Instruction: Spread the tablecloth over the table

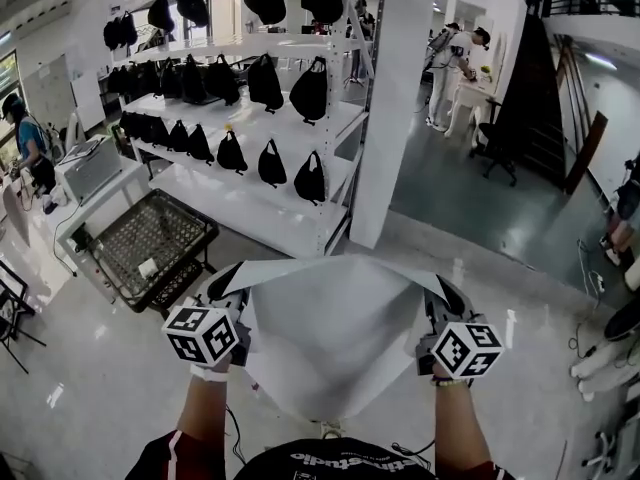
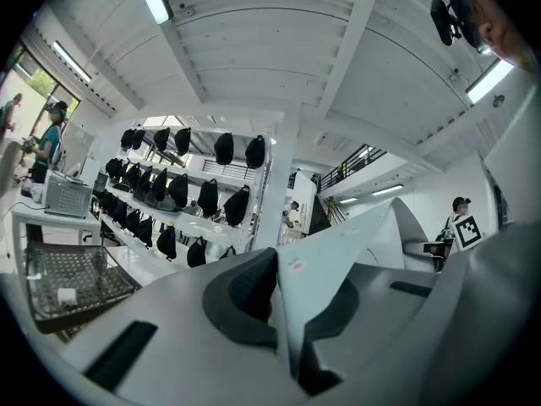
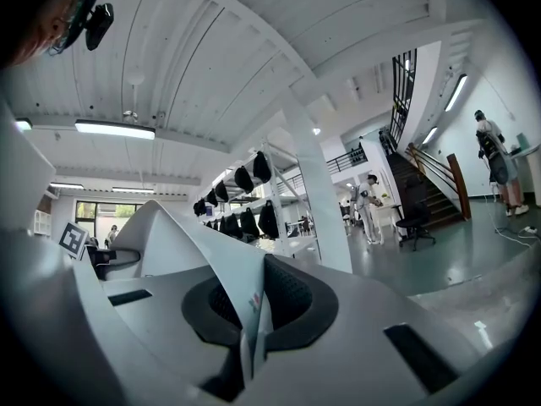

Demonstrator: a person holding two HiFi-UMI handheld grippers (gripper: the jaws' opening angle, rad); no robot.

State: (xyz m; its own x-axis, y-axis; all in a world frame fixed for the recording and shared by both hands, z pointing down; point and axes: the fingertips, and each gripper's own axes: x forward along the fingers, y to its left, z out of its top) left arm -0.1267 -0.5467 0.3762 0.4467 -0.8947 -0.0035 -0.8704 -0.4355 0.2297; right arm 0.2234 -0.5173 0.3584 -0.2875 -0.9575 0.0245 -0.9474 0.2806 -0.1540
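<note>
Between left gripper (image 1: 232,290) and right gripper (image 1: 445,303) | tablecloth (image 1: 335,338) hangs slack, top edge running left to right | each gripper clamped tight on one top corner | hands equally near | table not in view

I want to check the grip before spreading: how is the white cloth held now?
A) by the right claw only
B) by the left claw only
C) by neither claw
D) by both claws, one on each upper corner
D: the cloth hangs between the left claw and the right claw, each shut on a corner.
</note>
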